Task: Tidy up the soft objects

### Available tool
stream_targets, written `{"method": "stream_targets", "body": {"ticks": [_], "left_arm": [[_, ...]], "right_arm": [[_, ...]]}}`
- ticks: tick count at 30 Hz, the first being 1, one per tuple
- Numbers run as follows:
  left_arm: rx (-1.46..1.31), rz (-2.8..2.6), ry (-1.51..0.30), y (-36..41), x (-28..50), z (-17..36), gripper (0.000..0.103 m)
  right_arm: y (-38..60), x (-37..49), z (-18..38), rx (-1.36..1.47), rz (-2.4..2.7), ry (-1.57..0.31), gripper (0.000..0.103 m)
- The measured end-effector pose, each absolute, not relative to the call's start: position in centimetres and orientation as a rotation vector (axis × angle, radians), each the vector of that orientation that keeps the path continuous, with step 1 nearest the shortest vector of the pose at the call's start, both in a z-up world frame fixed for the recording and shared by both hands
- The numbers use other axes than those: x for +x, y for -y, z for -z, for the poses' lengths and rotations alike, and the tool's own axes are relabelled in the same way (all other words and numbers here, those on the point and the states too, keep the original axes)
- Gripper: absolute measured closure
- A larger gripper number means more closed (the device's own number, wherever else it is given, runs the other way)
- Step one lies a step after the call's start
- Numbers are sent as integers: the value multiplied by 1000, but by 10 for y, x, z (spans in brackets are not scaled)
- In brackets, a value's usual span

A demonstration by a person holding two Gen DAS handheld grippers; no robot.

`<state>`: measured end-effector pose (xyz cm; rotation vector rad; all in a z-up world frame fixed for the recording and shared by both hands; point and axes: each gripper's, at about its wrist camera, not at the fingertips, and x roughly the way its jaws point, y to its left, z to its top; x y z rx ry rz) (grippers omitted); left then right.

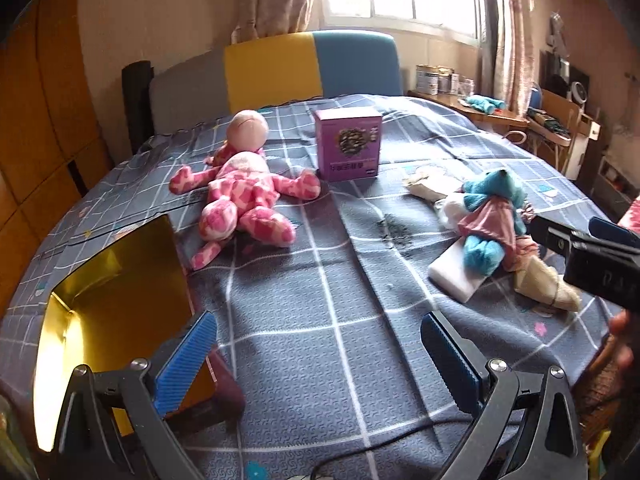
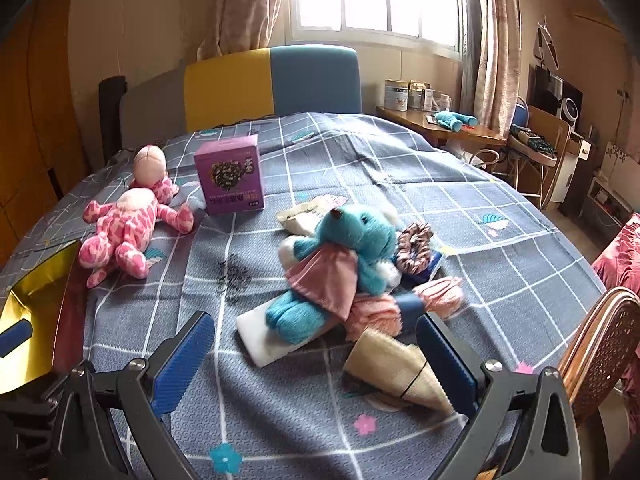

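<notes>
- Left gripper (image 1: 318, 354): jaws spread wide, nothing between the blue pads; it hangs over bare bedspread (image 1: 320, 280) at the near edge of the bed.
- Right gripper (image 2: 316, 354): jaws likewise wide apart and empty, poised just short of the pile of soft items; it also shows at the right edge of the left wrist view (image 1: 592, 254).
- Gold box (image 1: 116, 292): open, shiny gold interior, on the bed just left of the left gripper, its near corner behind the left pad.
- Beige pouch (image 2: 394, 368): nearest item of the pile, tied with a dark cord, lying close to the right gripper's right pad.
- White block (image 2: 260, 338): flat on the bedspread, partly under the blue toy's legs.
- Blue toy (image 2: 348, 256): plush in a pink dress, lying on top of the pile, head toward the headboard.
- Pink cloth (image 2: 374, 314): bunched beside the blue toy, touching the dress.
- Scrunchie (image 2: 414, 252): patterned, just right of the blue toy's head.
- Pink toy (image 1: 244, 196): spotted plush lying sprawled, well apart from the pile, beyond the gold box.
- Purple carton (image 1: 347, 144): upright, between the two toys, farther back.
- Headboard (image 1: 312, 68): grey, yellow and blue panels, at the far end of the bed.
</notes>
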<state>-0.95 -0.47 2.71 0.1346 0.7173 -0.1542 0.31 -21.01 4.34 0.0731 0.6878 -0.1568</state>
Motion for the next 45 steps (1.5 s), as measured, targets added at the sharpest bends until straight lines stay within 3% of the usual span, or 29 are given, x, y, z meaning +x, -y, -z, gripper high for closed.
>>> {"method": "stream_targets", "body": {"ticks": [14, 15, 17, 19, 36, 37, 38, 41, 45], "left_arm": [[135, 315, -826, 31, 20, -16, 1], [131, 334, -833, 33, 28, -16, 3], [144, 399, -854, 42, 45, -17, 18], [176, 464, -864, 55, 57, -17, 21], [470, 697, -973, 167, 111, 52, 21], [474, 699, -983, 169, 113, 56, 26], [464, 712, -997, 170, 114, 60, 38], [414, 726, -993, 162, 113, 56, 44], [338, 700, -992, 130, 102, 41, 44]], "right_arm": [[273, 4, -54, 98, 235, -699, 0], [277, 5, -53, 97, 233, -714, 0], [286, 8, -48, 106, 217, -758, 0], [294, 9, -44, 149, 182, -793, 0], [320, 12, -32, 363, 103, -844, 1], [321, 12, -32, 367, 102, -846, 1], [321, 12, -31, 370, 104, -849, 1], [321, 13, -31, 373, 104, -854, 1], [320, 15, -31, 361, 109, -865, 2]]}}
